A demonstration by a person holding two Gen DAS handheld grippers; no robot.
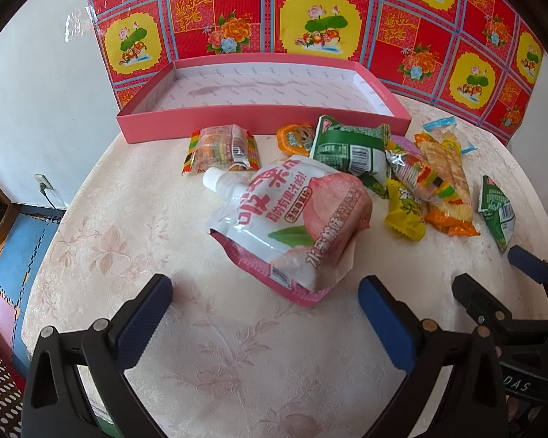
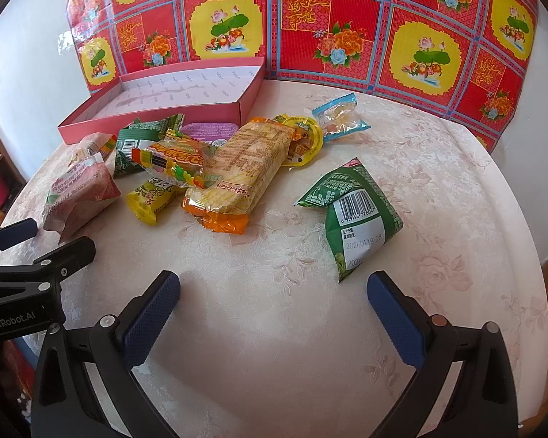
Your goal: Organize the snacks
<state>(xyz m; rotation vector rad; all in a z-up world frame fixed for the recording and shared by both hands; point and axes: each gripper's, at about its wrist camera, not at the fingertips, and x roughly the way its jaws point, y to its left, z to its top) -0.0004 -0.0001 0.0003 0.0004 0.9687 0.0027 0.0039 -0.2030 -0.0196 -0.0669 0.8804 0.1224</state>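
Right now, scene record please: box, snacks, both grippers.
box: pink box, open, nothing inside
snacks: all loose on the table, none boxed
nearest left: peach drink pouch
nearest right: green packet, apart from the pile
left gripper: fingers open, holding nothing
right gripper: fingers open, holding nothing

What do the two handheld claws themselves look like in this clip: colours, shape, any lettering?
Both match: the left claw and right claw have black plastic frames with triangular cut-outs and round silver rivets. Each finger ends in a dark blue, finely textured pad. White "GenRobot.AI" lettering shows on the left claw's body, seen from the right camera. No cables, hands or sleeves are visible.
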